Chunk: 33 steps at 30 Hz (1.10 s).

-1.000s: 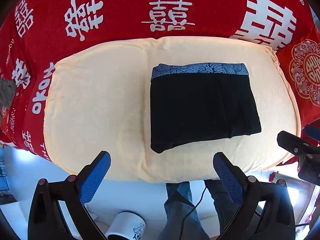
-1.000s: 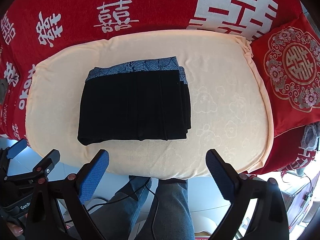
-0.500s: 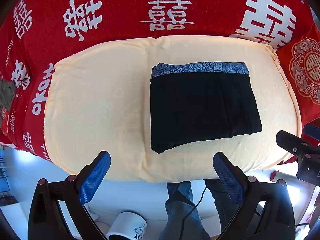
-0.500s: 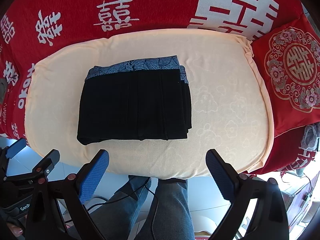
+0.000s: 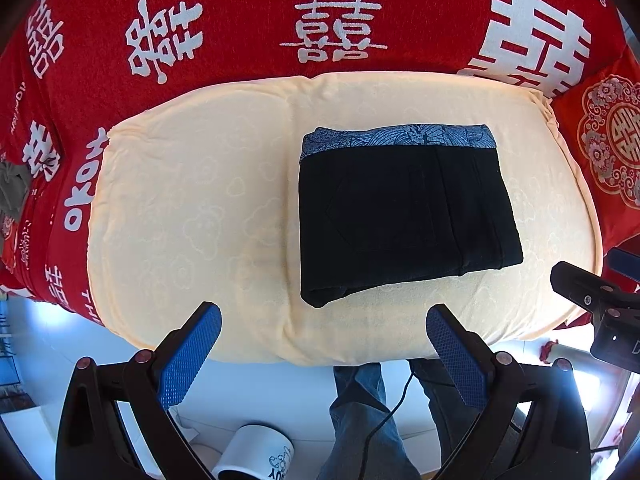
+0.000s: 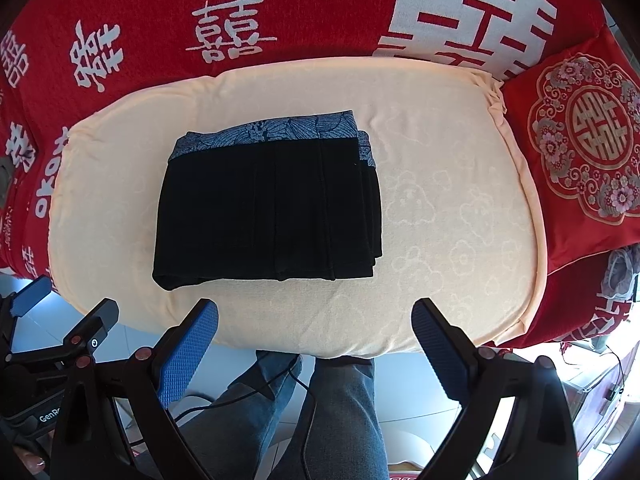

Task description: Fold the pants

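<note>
Pants [image 5: 404, 216], black with a blue patterned waistband along the far side, lie folded into a compact rectangle on the cream cushion [image 5: 192, 208], nearer its far edge than its near one, layered edges stacked toward the right. Around the cushion spreads a red cover [image 5: 240, 8] with white characters. The left gripper [image 5: 322, 344] hangs off the cushion's near edge, fingers spread wide and empty. The right gripper [image 6: 314, 340] does likewise, apart from the pants. Below are the person's jeans-clad legs [image 6: 340, 412].
</note>
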Each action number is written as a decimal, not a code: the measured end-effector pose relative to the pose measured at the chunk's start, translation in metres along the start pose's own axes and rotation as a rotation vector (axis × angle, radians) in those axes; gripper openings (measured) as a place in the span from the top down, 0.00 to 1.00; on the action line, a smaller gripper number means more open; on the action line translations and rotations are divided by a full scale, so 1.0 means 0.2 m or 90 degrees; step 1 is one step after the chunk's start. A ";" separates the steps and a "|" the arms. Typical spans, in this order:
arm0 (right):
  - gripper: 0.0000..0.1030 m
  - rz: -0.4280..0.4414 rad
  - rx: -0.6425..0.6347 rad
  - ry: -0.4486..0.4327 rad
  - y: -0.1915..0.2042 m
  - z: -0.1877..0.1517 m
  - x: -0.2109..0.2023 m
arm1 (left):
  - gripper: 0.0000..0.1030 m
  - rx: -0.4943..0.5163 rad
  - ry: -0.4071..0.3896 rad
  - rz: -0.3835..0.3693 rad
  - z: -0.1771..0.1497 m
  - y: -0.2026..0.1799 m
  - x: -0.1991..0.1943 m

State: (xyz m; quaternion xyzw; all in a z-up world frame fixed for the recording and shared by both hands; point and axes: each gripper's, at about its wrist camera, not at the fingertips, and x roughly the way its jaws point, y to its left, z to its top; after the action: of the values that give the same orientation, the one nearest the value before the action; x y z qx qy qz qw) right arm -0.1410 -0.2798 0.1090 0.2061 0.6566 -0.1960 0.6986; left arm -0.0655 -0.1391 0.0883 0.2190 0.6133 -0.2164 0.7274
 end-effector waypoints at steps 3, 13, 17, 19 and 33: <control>0.05 0.000 0.000 -0.001 0.00 0.00 0.00 | 0.00 0.000 0.000 0.001 0.00 0.00 0.00; 0.05 0.000 -0.001 -0.001 0.00 0.00 0.00 | 0.00 0.009 -0.006 0.008 0.00 0.00 -0.01; 0.05 0.000 -0.002 -0.001 0.00 0.00 0.00 | 0.00 0.013 -0.009 0.011 0.01 0.00 -0.02; 0.05 0.000 -0.002 -0.001 0.00 0.00 0.00 | 0.00 0.011 -0.009 0.008 0.01 0.01 -0.02; 0.05 -0.001 -0.005 -0.001 0.01 0.00 -0.01 | 0.00 0.007 -0.010 0.008 0.00 0.00 -0.01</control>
State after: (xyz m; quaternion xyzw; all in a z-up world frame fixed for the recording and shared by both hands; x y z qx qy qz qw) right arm -0.1401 -0.2791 0.1101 0.2028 0.6566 -0.1942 0.7000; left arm -0.0661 -0.1387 0.0900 0.2253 0.6049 -0.2171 0.7322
